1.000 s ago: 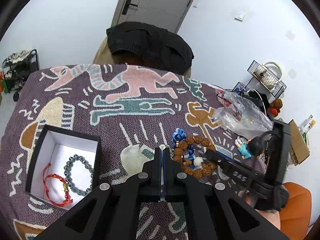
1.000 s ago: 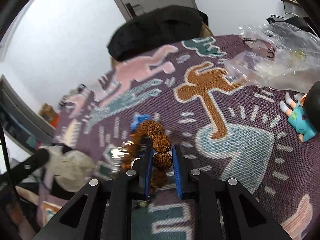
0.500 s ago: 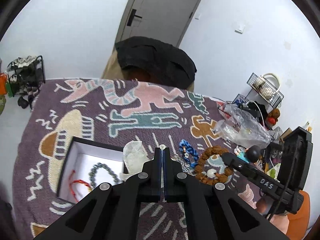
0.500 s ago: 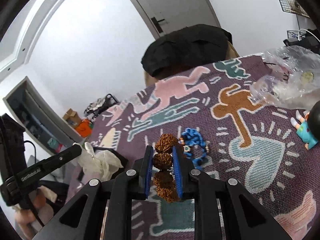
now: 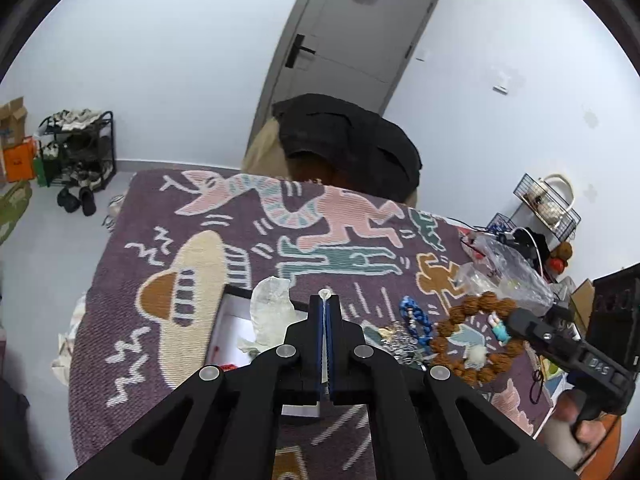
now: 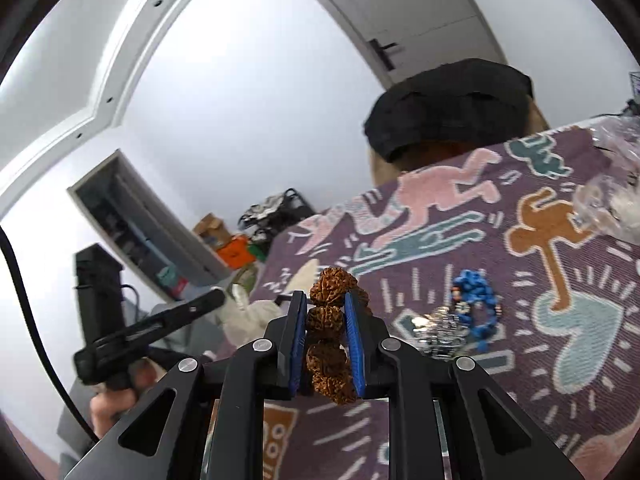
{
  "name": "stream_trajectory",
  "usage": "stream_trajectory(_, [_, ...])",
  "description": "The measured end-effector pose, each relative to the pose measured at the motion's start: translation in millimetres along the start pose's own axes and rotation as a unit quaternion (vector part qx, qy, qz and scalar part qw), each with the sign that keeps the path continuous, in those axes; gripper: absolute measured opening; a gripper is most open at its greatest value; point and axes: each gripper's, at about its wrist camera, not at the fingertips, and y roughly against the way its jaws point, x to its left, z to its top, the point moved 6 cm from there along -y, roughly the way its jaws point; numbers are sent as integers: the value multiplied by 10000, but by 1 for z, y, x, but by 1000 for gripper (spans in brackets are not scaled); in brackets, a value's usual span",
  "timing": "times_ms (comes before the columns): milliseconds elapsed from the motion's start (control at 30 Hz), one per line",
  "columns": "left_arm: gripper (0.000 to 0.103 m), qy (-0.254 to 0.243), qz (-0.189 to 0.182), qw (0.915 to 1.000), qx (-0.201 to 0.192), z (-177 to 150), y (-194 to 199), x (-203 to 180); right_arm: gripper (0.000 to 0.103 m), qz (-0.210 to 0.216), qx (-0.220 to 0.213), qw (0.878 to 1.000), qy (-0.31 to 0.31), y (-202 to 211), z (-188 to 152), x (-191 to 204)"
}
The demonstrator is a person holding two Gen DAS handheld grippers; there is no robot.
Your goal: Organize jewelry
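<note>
My right gripper (image 6: pixel 325 304) is shut on a brown walnut-bead bracelet (image 6: pixel 328 320) and holds it in the air above the table. In the left wrist view the bracelet (image 5: pixel 476 340) hangs as a ring from the right gripper (image 5: pixel 516 316). My left gripper (image 5: pixel 325 298) is shut and empty, above the open white jewelry box (image 5: pixel 232 328), which it mostly hides. A blue bead bracelet (image 5: pixel 416 316) (image 6: pixel 476 300) and a silver chain (image 6: pixel 440 328) lie on the purple patterned cloth (image 5: pixel 160 280).
Crumpled white tissue (image 5: pixel 272 308) sits at the box's edge. A clear plastic bag (image 5: pixel 500 272) and a small figurine (image 5: pixel 498 326) lie at the right. A chair with a black garment (image 5: pixel 348 148) stands behind the table.
My right gripper has lifted the brown bracelet off the cloth and carried it up and leftward. My left gripper has risen and stayed shut; the box now sits under it.
</note>
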Motion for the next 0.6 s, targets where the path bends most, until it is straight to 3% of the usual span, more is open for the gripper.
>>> stream_trajectory(133, [1, 9, 253, 9997, -19, -3, -3, 15, 20, 93, 57, 9999, 114, -6, 0, 14])
stream_trajectory(267, [6, 165, 369, 9983, 418, -14, -17, 30, 21, 64, 119, 9997, 202, -15, -2, 23])
stream_trajectory(433, [10, 341, 423, 9970, 560, -24, -21, 46, 20, 56, 237, 9994, 258, -29, -3, 35])
stream_trajectory(467, [20, 369, 398, 9969, 567, -25, -21, 48, 21, 63, 270, 9992, 289, -33, -4, 39])
stream_trajectory(567, [71, 459, 367, 9974, 417, -26, -13, 53, 20, 108, 355, 9987, 341, -43, -5, 49])
stream_trajectory(600, [78, 469, 373, 9978, 298, -25, -9, 55, 20, 130, 391, 9985, 358, -48, -6, 53])
